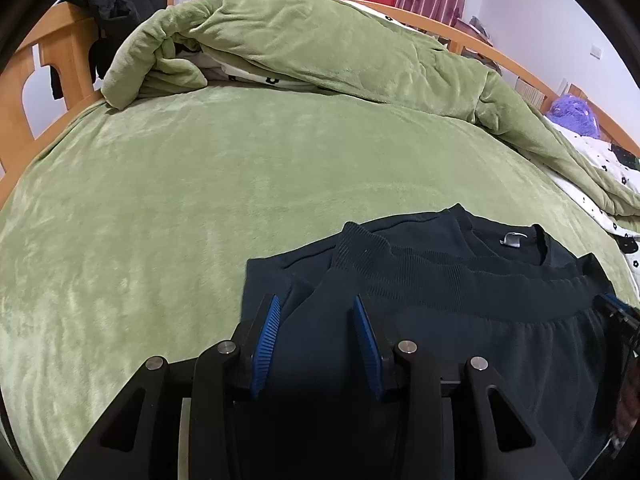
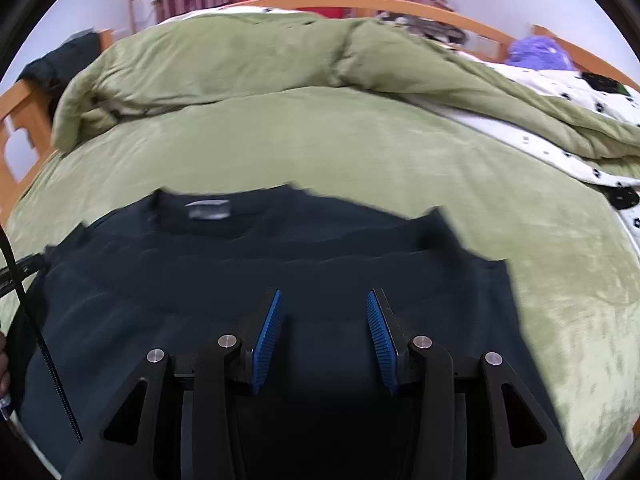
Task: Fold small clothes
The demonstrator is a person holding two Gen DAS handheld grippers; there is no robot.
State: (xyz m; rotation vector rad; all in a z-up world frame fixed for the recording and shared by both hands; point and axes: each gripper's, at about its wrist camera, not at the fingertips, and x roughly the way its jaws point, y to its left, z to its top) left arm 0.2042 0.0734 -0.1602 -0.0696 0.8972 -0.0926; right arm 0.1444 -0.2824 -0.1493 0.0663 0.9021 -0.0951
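Left wrist: your left gripper [image 1: 316, 304] hangs over the dark navy sweater [image 1: 460, 280], jaws parted, blue pads [image 1: 266, 336] clear of the cloth, nothing pinched; sweater lies folded on the green blanket [image 1: 200, 180] | Right wrist: your right gripper [image 2: 324, 300] stands apart too, holding nothing; sweater [image 2: 280, 260] directly below, collar label [image 2: 210, 210] up.

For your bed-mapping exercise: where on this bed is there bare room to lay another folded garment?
Free: the green sheet left of the dark sweatshirt, up to the bunched green blanket; also right of it. Crowded: the far side, under blanket and spotted bedding.
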